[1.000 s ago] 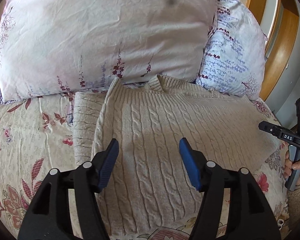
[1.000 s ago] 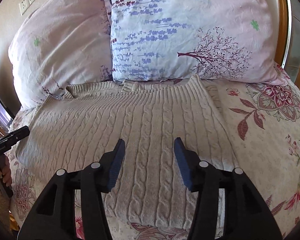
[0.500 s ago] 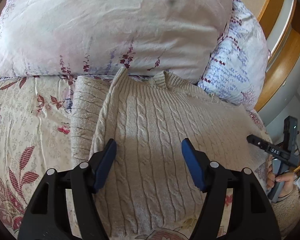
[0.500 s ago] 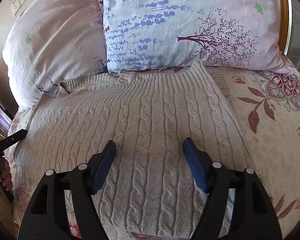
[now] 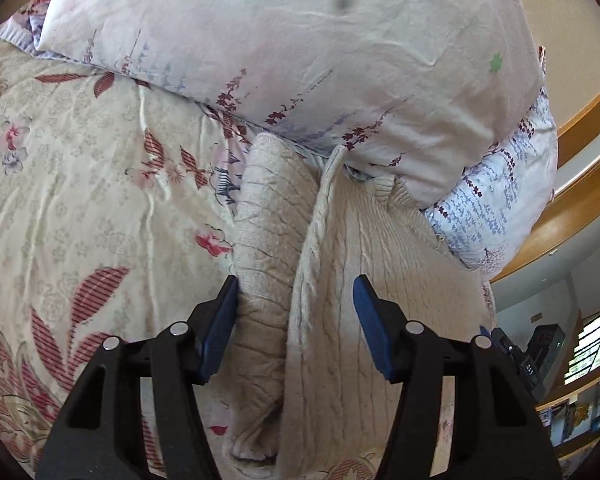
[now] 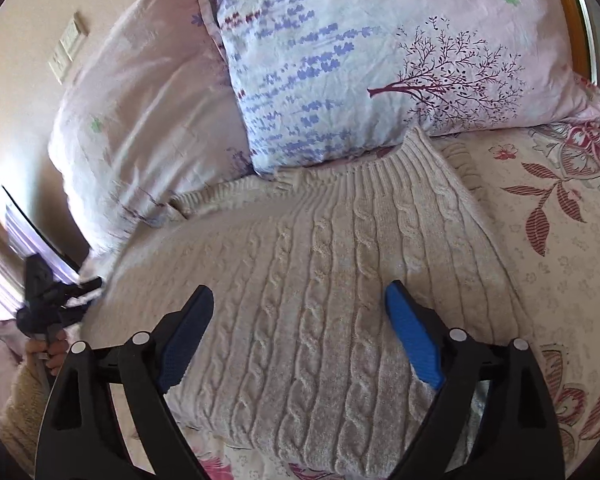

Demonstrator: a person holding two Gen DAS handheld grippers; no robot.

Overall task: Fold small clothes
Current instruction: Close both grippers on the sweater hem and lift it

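Cream cable-knit sweater (image 6: 332, 300) lies across the bed's floral quilt (image 6: 560, 248), mid-frame. Left claw (image 5: 294, 320) is closing, straddling its sleeve (image 5: 264, 240) edge without pinching. Right claw (image 6: 300, 324) is opening, released above the knit.

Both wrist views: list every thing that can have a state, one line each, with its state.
Cream cable-knit sweater: flat on the bed, one sleeve lying beside the body, collar at the pillows.
Left gripper: jaws closing, astride the sleeve and the sweater's edge, not yet pinching.
Right gripper: jaws opening above the sweater, nothing held.
Pink floral pillow: propped at the head of the bed.
Blue-and-pink tree-print pillow: leaning beside it.
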